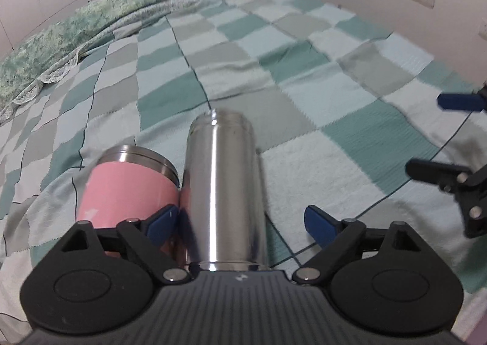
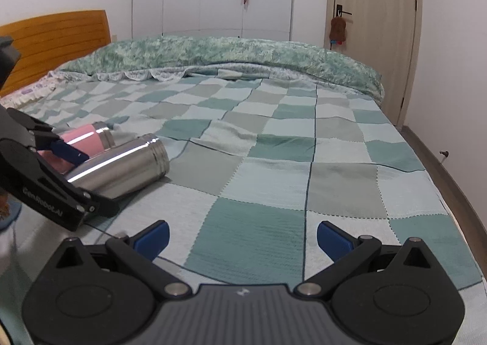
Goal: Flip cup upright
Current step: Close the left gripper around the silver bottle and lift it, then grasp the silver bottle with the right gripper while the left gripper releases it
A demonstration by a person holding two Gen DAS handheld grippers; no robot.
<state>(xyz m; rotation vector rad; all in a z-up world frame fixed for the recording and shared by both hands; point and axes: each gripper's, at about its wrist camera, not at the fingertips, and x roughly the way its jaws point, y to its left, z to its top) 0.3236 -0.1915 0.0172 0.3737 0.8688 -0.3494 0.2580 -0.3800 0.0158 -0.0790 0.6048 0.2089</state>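
Left wrist view: left gripper (image 1: pixel 240 223), released, is straddling the lying steel cup (image 1: pixel 223 189) beside the pink cup (image 1: pixel 131 189); next, clench and tip. Right gripper (image 2: pixel 242 240) is idling spread.

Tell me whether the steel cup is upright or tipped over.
Tipped over. The steel cup lies on its side on the checked blanket, beside the pink cup, between the open left gripper's fingers.

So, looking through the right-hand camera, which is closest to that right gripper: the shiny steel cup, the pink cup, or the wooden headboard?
1. Shiny steel cup, lying on its side, front left of the right gripper.
2. Pink cup, lying just behind the steel one, further left.
3. Wooden headboard, far back on the left.
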